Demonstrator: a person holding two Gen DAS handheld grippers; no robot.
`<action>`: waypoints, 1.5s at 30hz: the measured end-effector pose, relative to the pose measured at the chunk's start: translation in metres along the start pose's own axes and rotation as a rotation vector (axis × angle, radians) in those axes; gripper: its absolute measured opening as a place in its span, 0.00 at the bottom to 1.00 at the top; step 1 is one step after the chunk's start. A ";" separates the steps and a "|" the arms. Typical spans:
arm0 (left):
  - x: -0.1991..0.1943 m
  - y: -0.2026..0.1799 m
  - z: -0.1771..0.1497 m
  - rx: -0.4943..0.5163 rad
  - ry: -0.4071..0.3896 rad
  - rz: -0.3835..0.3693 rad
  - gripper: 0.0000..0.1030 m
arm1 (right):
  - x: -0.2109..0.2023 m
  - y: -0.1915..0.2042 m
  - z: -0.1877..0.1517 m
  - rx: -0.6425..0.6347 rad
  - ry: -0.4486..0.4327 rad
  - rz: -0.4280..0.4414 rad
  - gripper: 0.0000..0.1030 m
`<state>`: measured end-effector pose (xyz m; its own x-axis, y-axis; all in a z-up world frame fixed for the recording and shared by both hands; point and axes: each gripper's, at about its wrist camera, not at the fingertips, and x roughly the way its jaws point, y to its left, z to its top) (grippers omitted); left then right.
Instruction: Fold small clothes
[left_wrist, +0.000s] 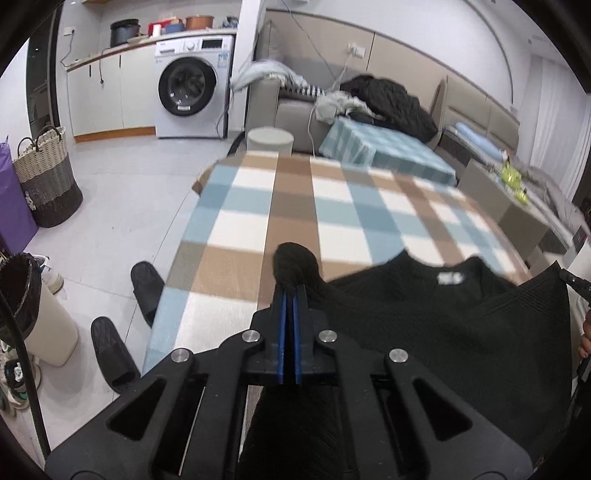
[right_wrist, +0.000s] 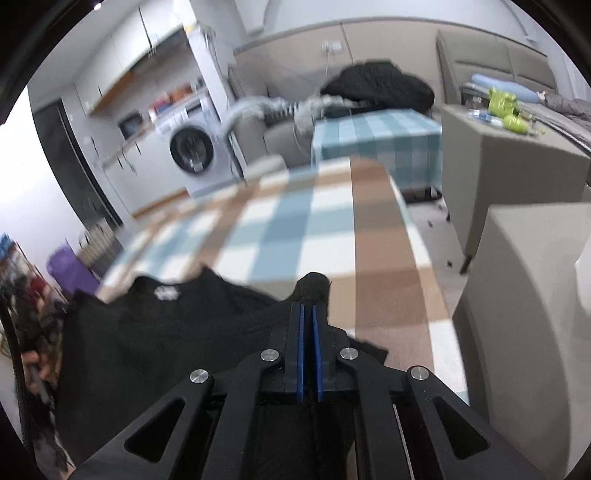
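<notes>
Both clamped on the black sweater (left_wrist: 424, 325): left gripper (left_wrist: 290, 291) pinches one bunched corner, right gripper (right_wrist: 309, 306) the other. Garment hangs between them over the checked bench (left_wrist: 295, 206).

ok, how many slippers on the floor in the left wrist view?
2, both black, left of the checked table: one slipper by the table edge, the other slipper nearer the camera. More may be hidden.
</notes>
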<state>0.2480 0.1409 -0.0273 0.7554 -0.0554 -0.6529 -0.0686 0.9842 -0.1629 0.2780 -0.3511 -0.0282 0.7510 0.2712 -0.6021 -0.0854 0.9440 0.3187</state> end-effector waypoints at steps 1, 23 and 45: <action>-0.004 0.000 0.005 -0.004 -0.016 -0.001 0.01 | -0.004 0.002 0.004 0.004 -0.019 0.004 0.04; -0.025 0.015 -0.041 -0.058 0.089 0.047 0.66 | 0.005 -0.004 -0.050 0.098 0.208 -0.080 0.46; -0.125 -0.013 -0.159 0.015 0.120 0.020 0.78 | -0.105 -0.001 -0.183 0.165 0.189 -0.018 0.58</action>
<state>0.0512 0.1079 -0.0612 0.6708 -0.0549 -0.7396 -0.0722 0.9877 -0.1388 0.0797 -0.3466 -0.0991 0.6145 0.2995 -0.7299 0.0463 0.9099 0.4123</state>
